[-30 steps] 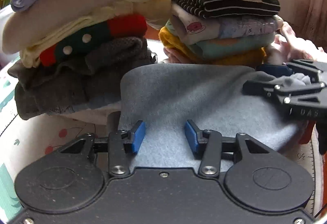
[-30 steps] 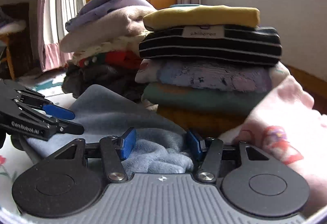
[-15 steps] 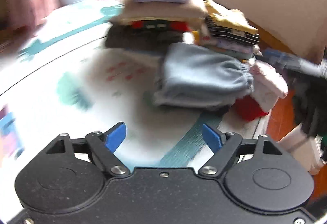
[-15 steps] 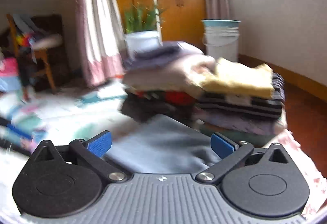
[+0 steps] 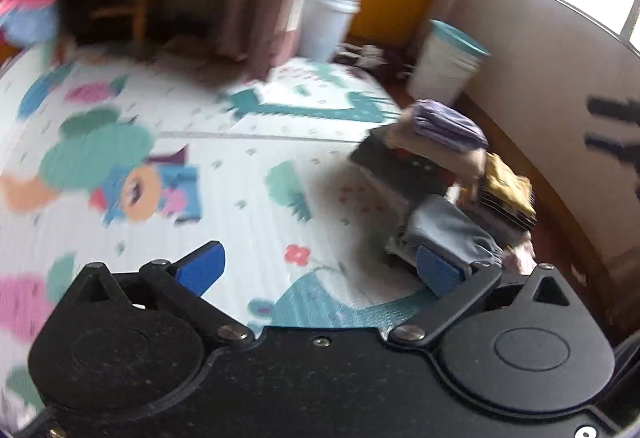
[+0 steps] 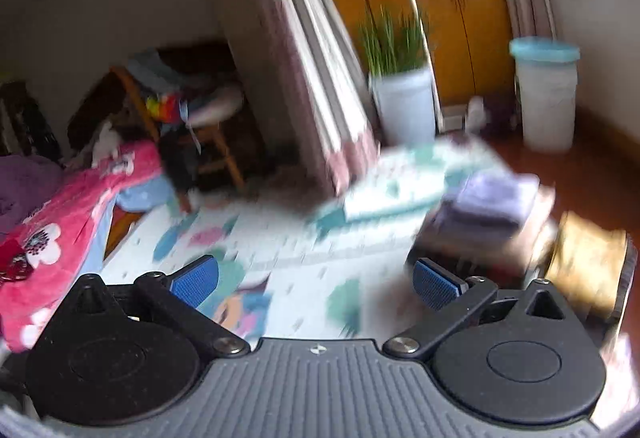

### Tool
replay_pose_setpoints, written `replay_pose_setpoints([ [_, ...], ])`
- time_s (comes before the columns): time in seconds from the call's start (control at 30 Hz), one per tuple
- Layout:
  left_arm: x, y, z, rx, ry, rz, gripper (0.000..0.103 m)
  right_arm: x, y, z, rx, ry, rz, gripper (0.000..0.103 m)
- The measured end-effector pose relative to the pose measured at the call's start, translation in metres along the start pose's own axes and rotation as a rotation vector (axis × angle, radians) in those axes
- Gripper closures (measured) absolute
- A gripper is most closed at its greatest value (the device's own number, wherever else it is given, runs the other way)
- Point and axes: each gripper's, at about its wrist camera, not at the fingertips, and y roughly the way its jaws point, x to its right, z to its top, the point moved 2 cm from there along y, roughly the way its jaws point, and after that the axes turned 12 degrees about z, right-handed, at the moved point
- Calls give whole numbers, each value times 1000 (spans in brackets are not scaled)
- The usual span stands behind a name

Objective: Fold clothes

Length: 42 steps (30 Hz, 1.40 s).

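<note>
My left gripper (image 5: pixel 318 270) is open and empty, held above the patterned play mat (image 5: pixel 248 174). The folded grey-blue garment (image 5: pixel 450 234) lies on the mat at the right, in front of two stacks of folded clothes (image 5: pixel 444 146). My right gripper (image 6: pixel 316 280) is open and empty, raised over the mat (image 6: pixel 288 250). The stacks show blurred at its right (image 6: pixel 492 210). A heap of unfolded clothes with a pink flowered piece (image 6: pixel 60 230) lies at the far left of the right wrist view. The other gripper shows as a dark blur (image 5: pixel 616 142) at the right edge.
A wooden chair (image 6: pixel 192 126) with clothes stands behind the mat. A curtain (image 6: pixel 304 86), a white planter (image 6: pixel 404 102), a white bucket with a teal rim (image 6: pixel 546 94) and wooden cabinets stand at the back. A wall (image 5: pixel 552 86) runs along the right.
Both grippers let go of the grey-blue garment, opened wide and pulled up and back from the stacks. Both views have swung left toward the room.
</note>
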Motion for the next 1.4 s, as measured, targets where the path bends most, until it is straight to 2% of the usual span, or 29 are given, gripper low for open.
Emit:
replay_pose_setpoints([
  [0.1,-16,-10,-6,20,-29,21,0,-38,33,-50,-58,110,22,0],
  [0.23,-22,-21,-17,56,-11,99,0,-73,82,-129,-243,189,18,0],
  [0.33,-23,-27,-28,73,21,204,0,-93,98,-163,-309,166,-12,0],
  [0.43,-26,-24,-40,48,51,271,0,-114,106,-185,-352,116,-59,0],
  [0.6,-34,-13,-52,-21,46,260,0,-131,111,-195,-344,-7,-127,0],
  [0.9,-30,-1,-56,-41,57,330,0,-129,134,-202,-347,-76,-154,0],
  [1.07,-27,-1,-56,-15,68,360,0,-127,137,-204,-359,-76,-153,0],
  [1.4,-22,5,-59,-49,76,359,0,-123,141,-207,-369,-62,-161,0],
])
